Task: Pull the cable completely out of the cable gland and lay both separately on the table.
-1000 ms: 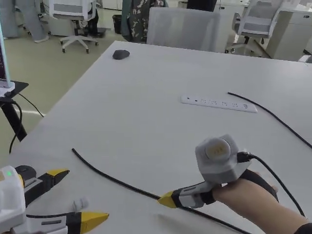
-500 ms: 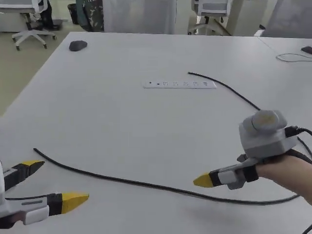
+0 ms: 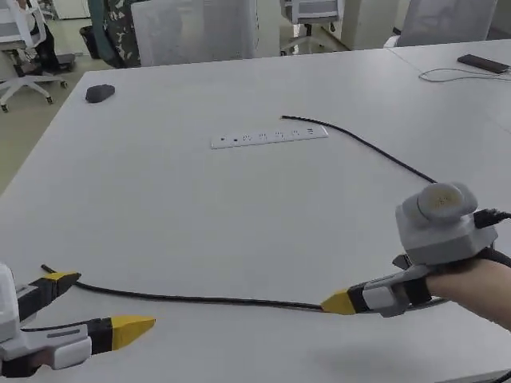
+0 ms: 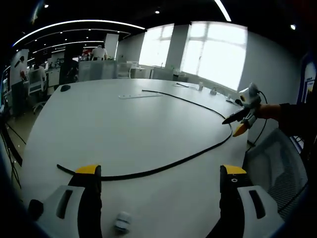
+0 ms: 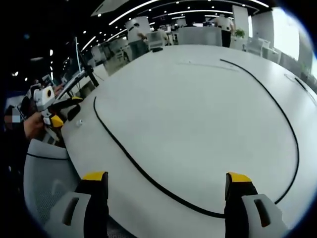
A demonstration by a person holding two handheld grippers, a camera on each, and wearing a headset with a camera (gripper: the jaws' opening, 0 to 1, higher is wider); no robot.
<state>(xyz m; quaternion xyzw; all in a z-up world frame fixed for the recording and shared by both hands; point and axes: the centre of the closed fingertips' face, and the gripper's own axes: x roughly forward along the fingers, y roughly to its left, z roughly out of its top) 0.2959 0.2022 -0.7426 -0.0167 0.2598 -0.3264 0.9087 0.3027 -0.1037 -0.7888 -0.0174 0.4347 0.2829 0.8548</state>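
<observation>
A long black cable lies loose across the near part of the white table, with one end by my left gripper. That gripper is open with nothing between its fingers, and the cable runs just ahead of its tips. A small white piece, likely the cable gland, lies on the table between its jaws, apart from the cable. My right gripper hovers over the cable's right part. It is open and holds nothing, and the cable passes beneath it.
A white power strip lies mid-table, where the cable's far stretch begins. A dark mouse sits far left and a phone far right. Office chairs stand beyond the far edge.
The head camera has swung to the right. My right gripper has moved right along the cable, further from the left one. My left gripper stays open at the near left.
</observation>
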